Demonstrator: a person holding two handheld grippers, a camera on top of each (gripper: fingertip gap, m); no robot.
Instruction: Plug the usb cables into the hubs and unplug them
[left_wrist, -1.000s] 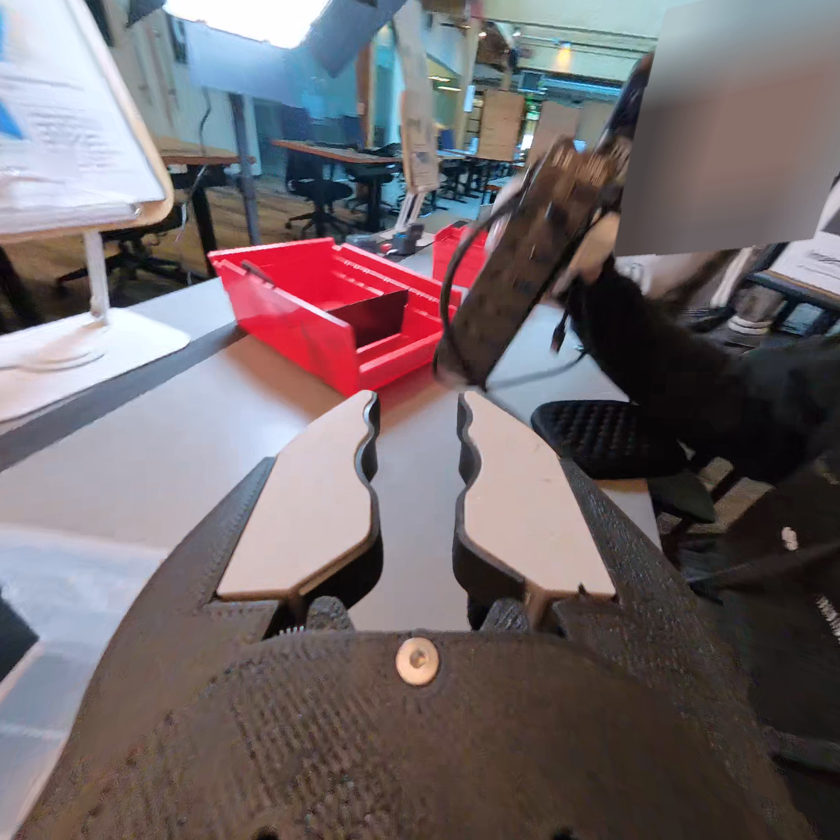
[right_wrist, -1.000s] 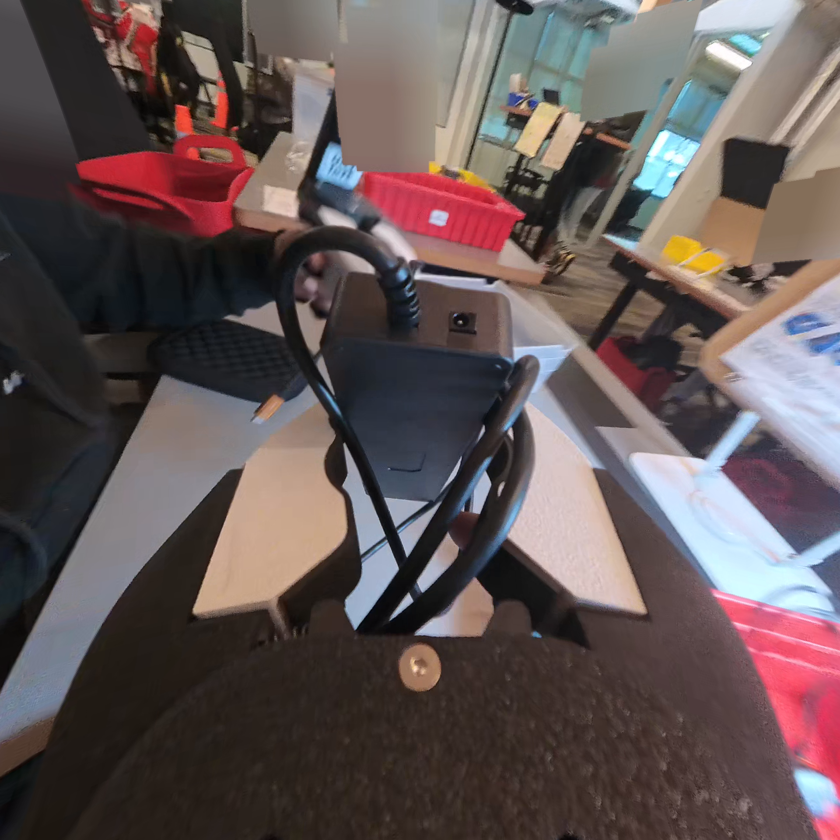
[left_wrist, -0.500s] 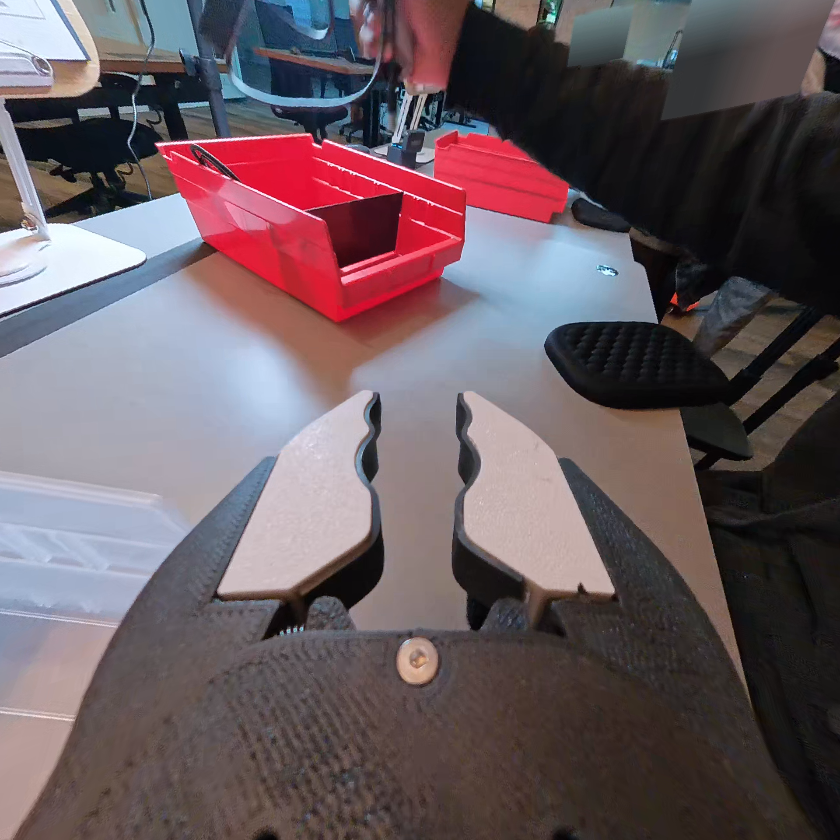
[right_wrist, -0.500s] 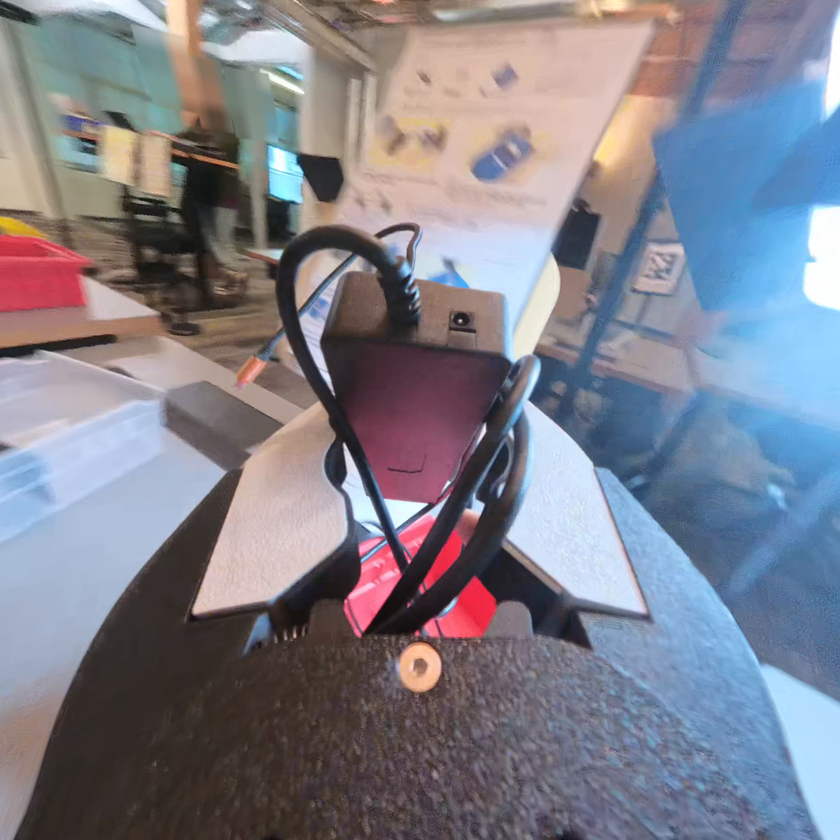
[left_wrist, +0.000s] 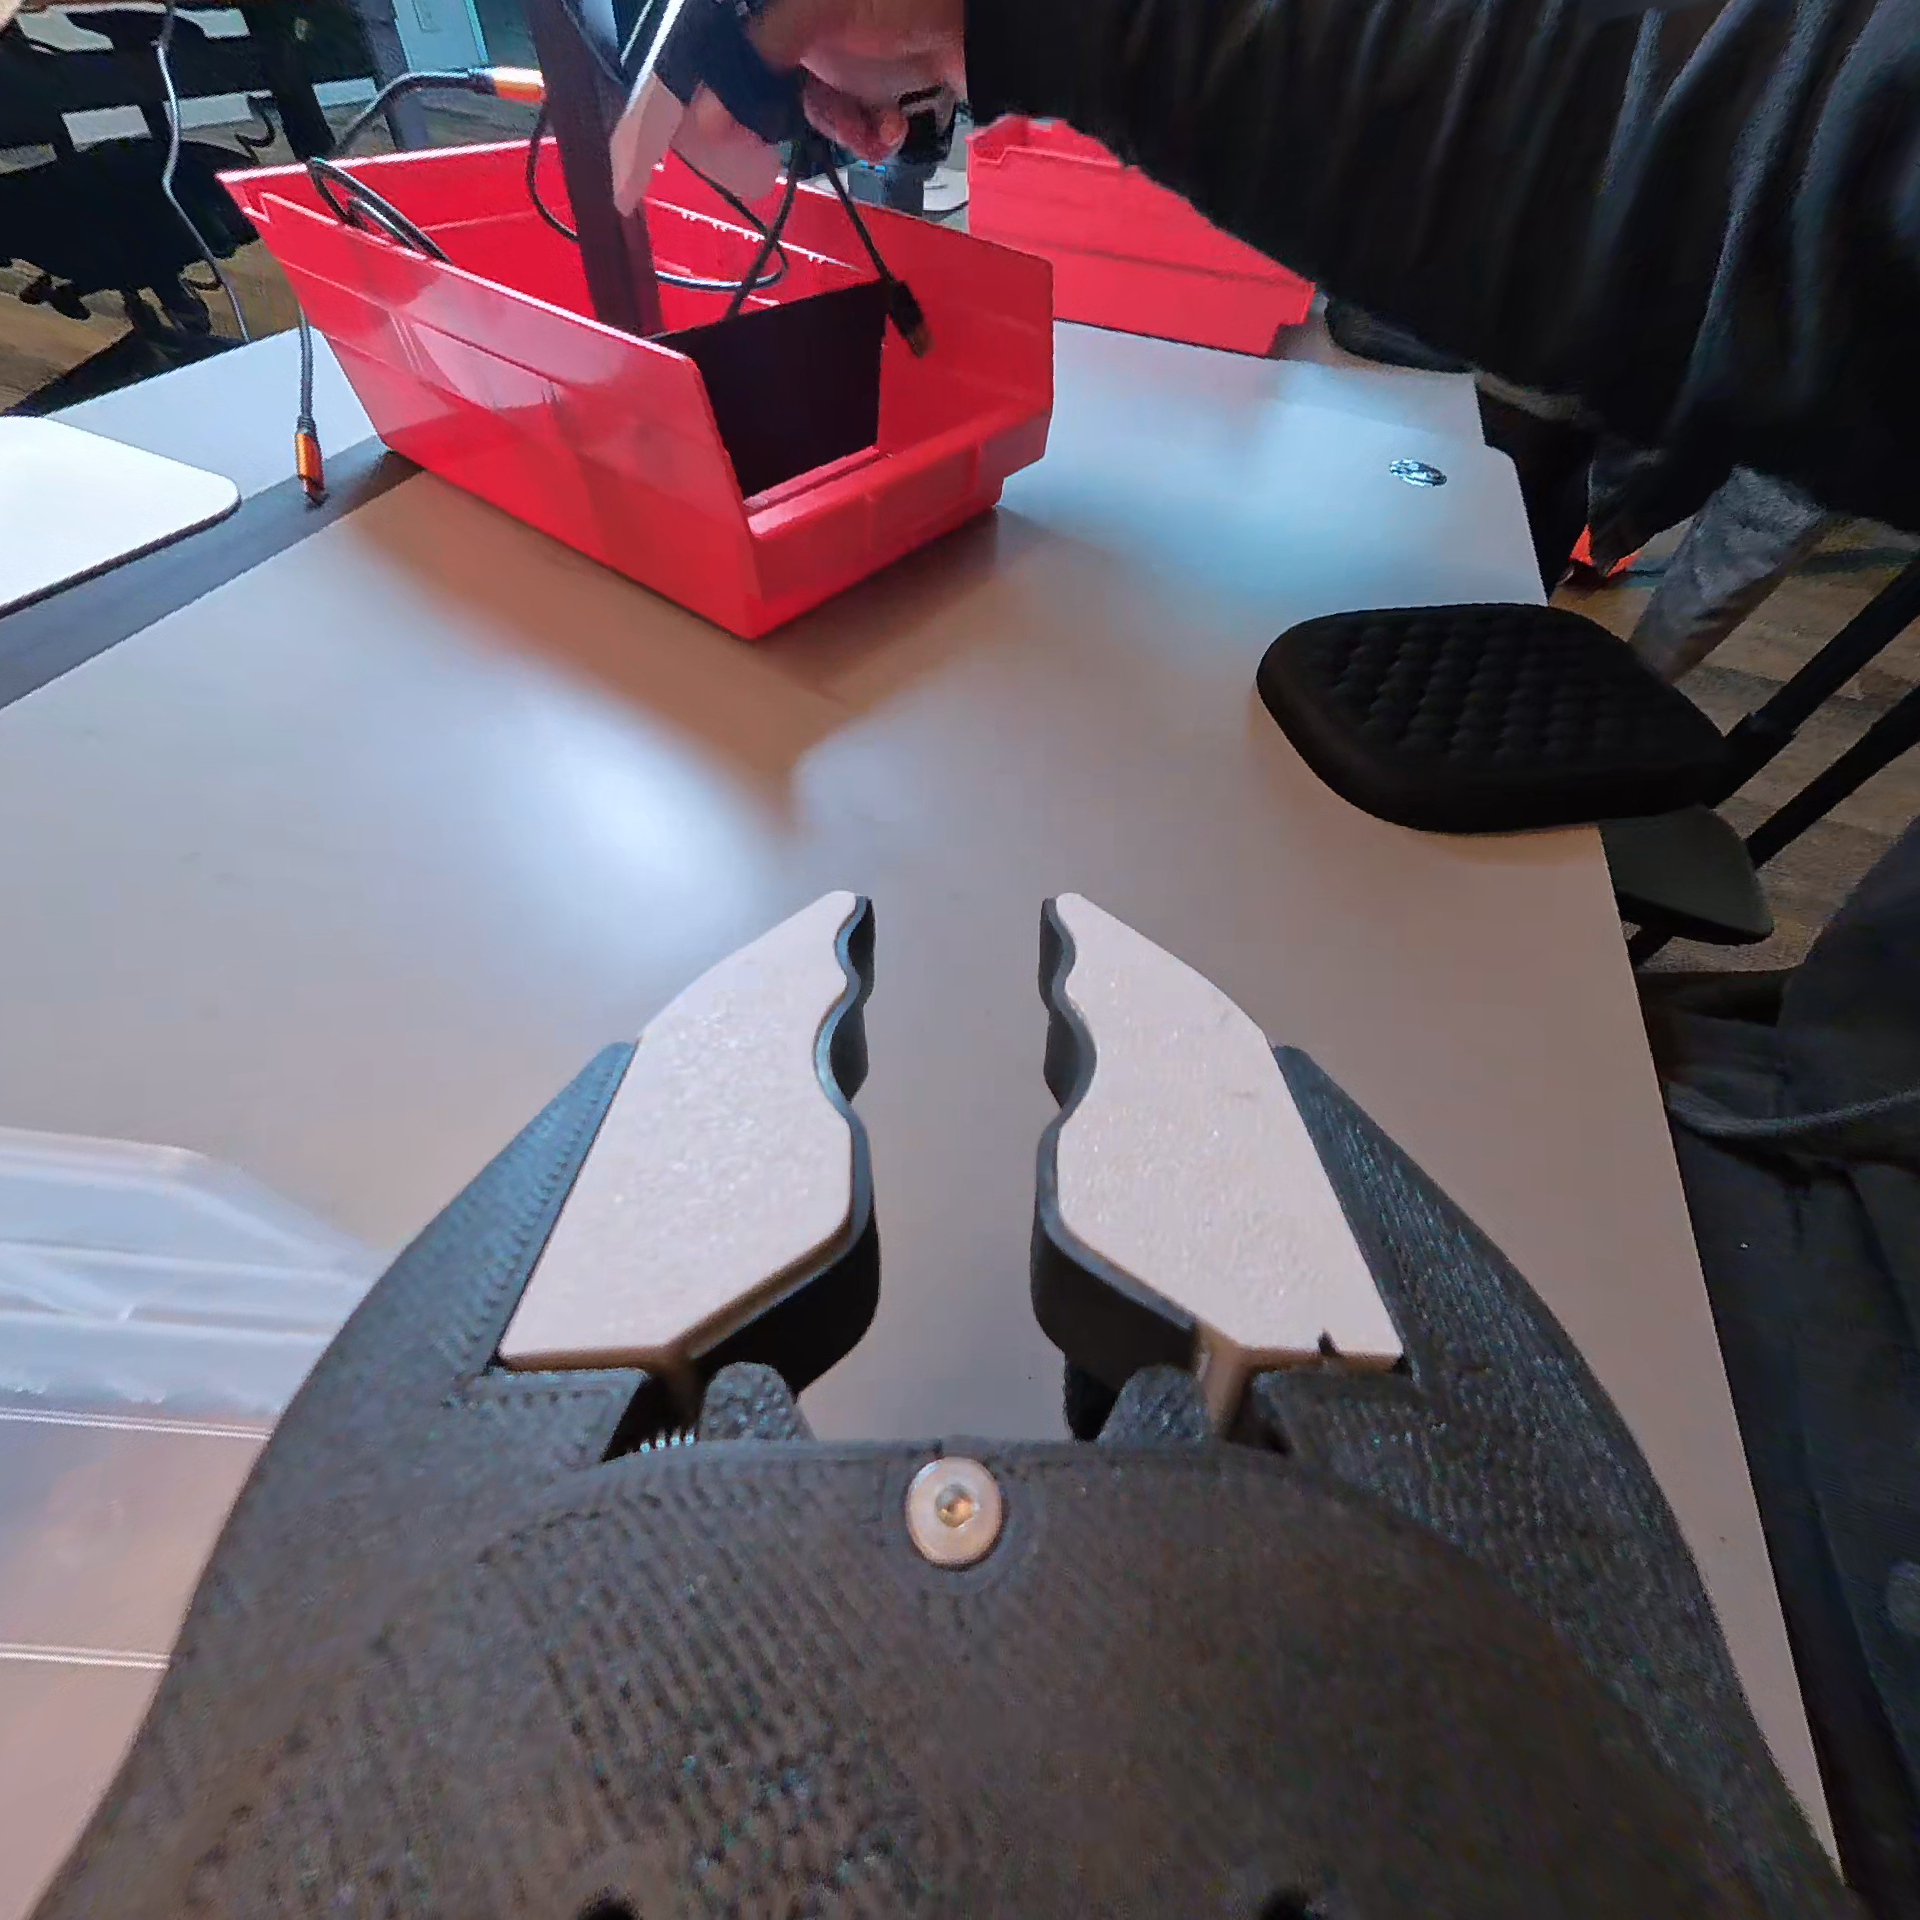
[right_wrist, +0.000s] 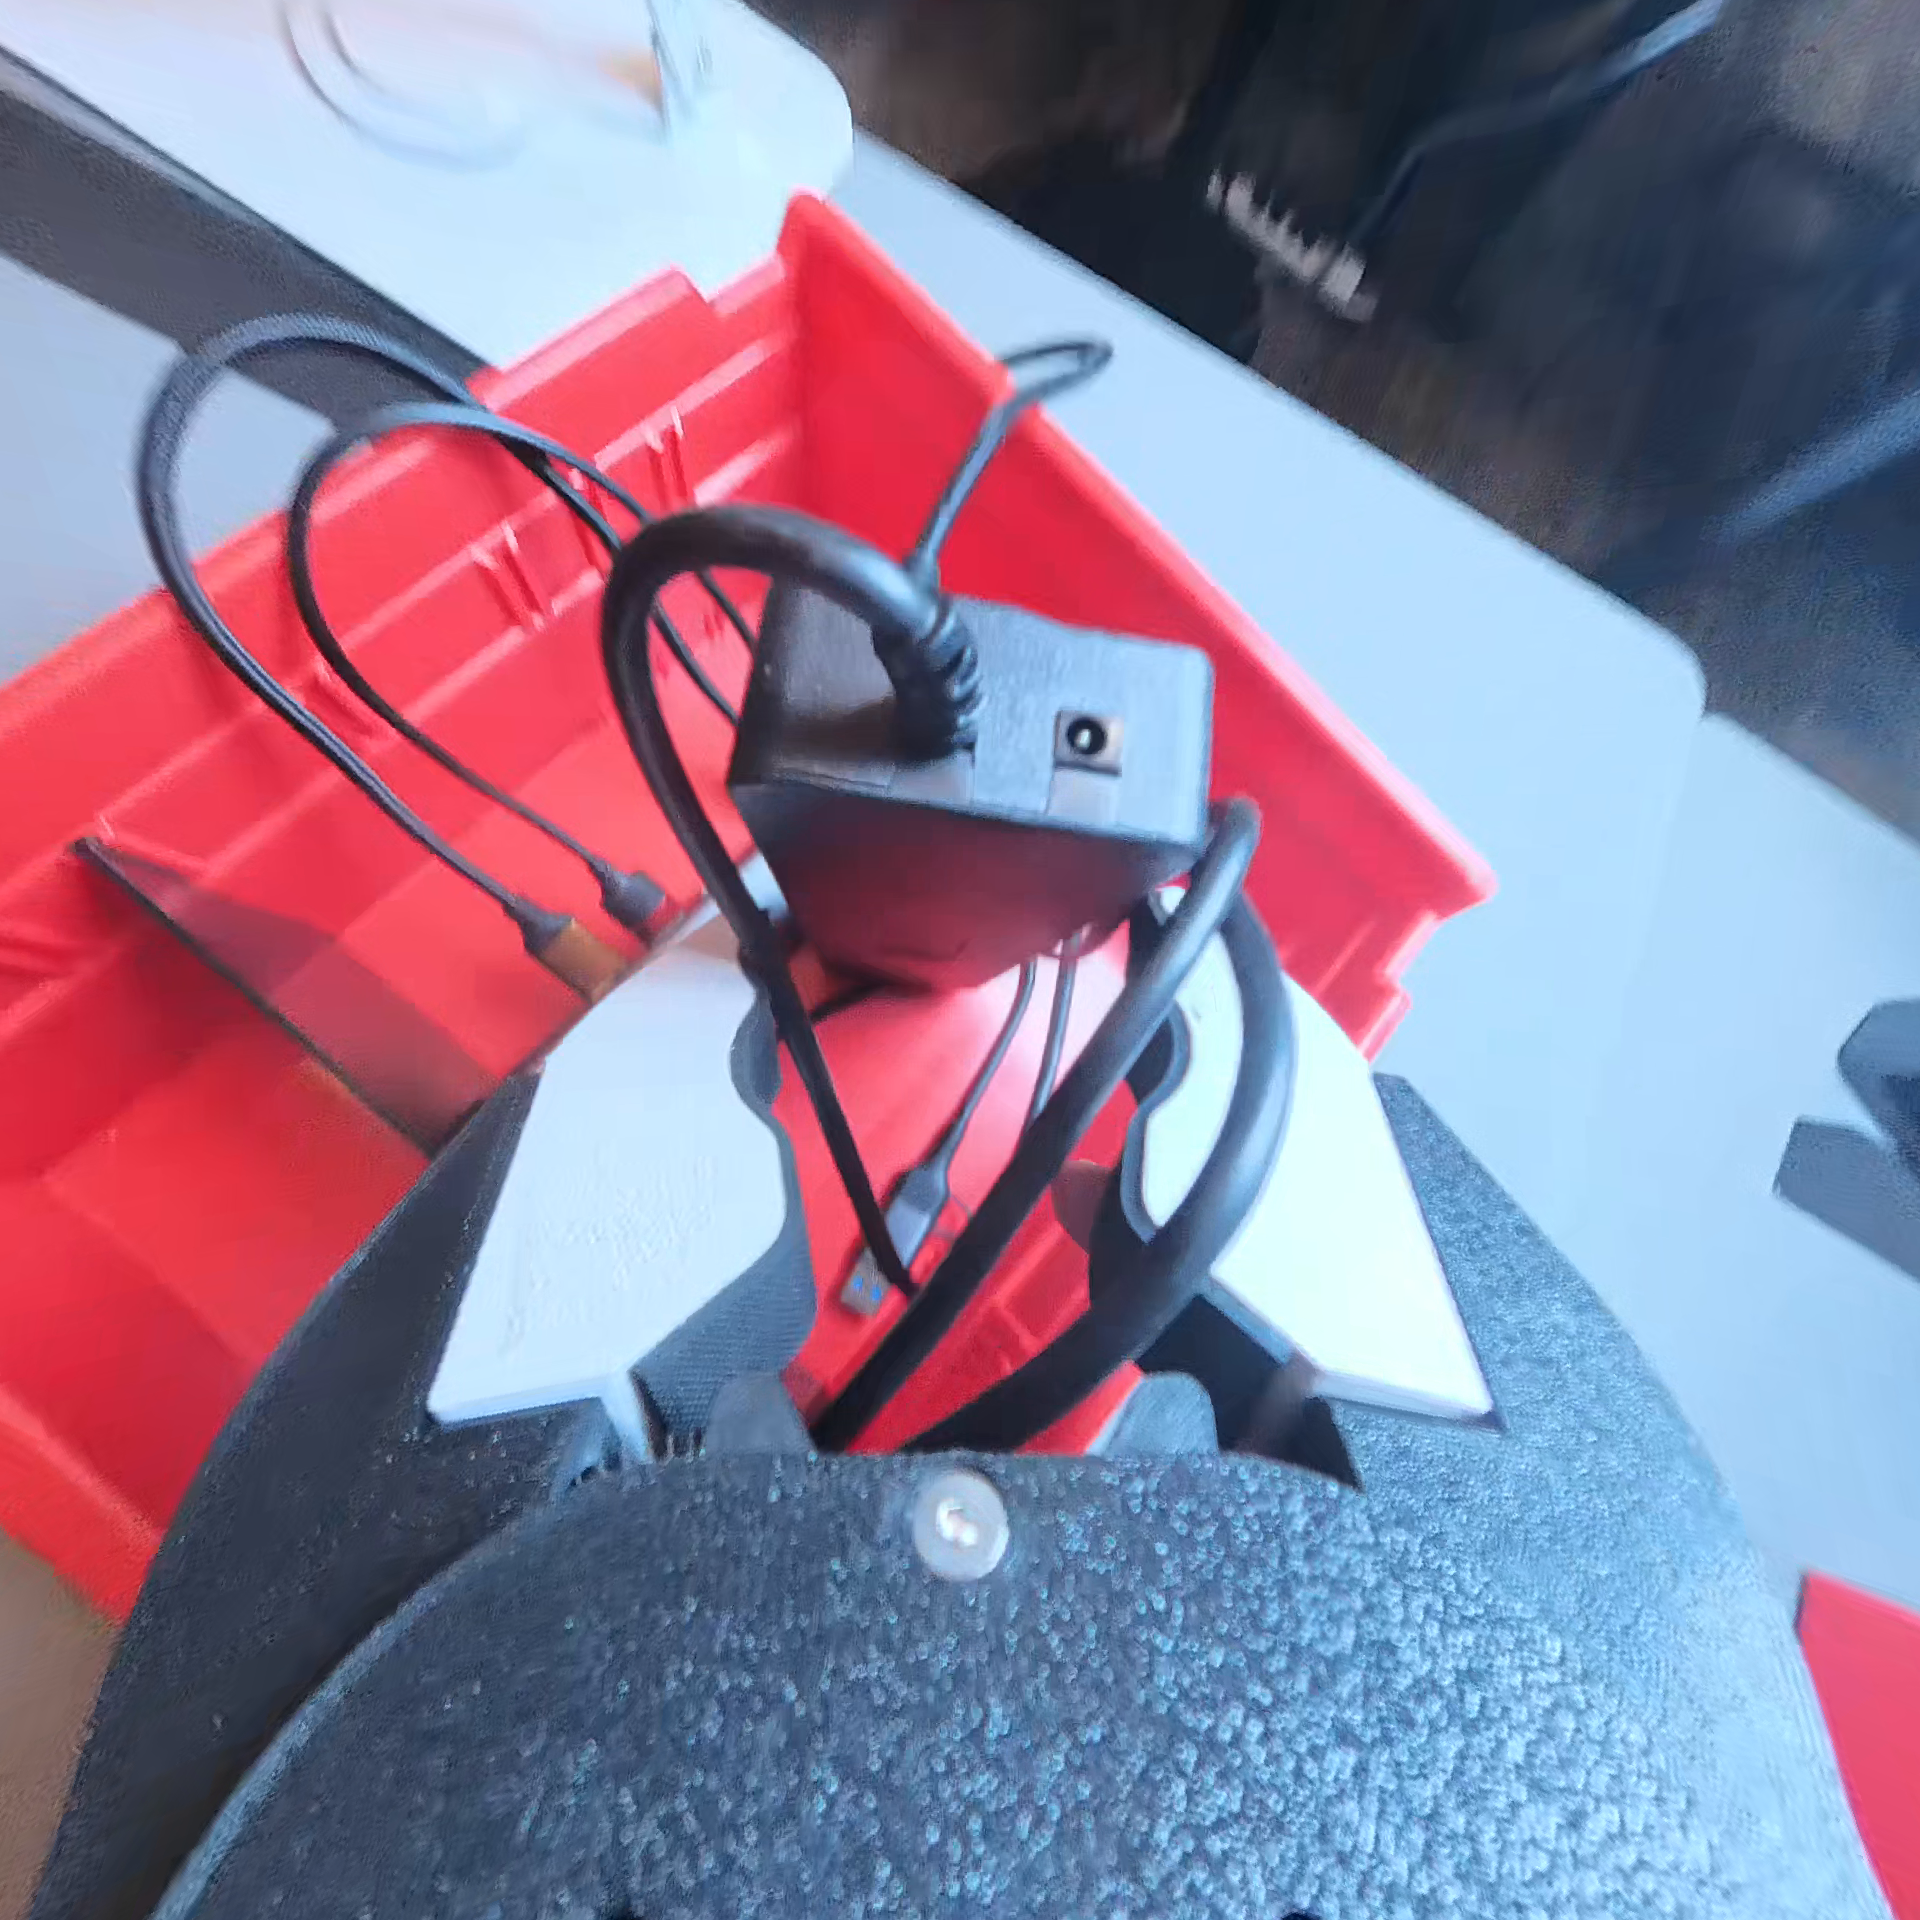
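Pinching hub (right_wrist: 971, 831) between right fingers (right_wrist: 623, 1174) over red bin (right_wrist: 312, 727), seemingly; left fingers (left_wrist: 727, 1132) spread, empty

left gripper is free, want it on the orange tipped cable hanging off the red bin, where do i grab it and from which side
Probably the orange plug itself: rigid, hanging upright just off the grey table beside the red bin. Bring the open left gripper in level from the near side, fingers either side of it.
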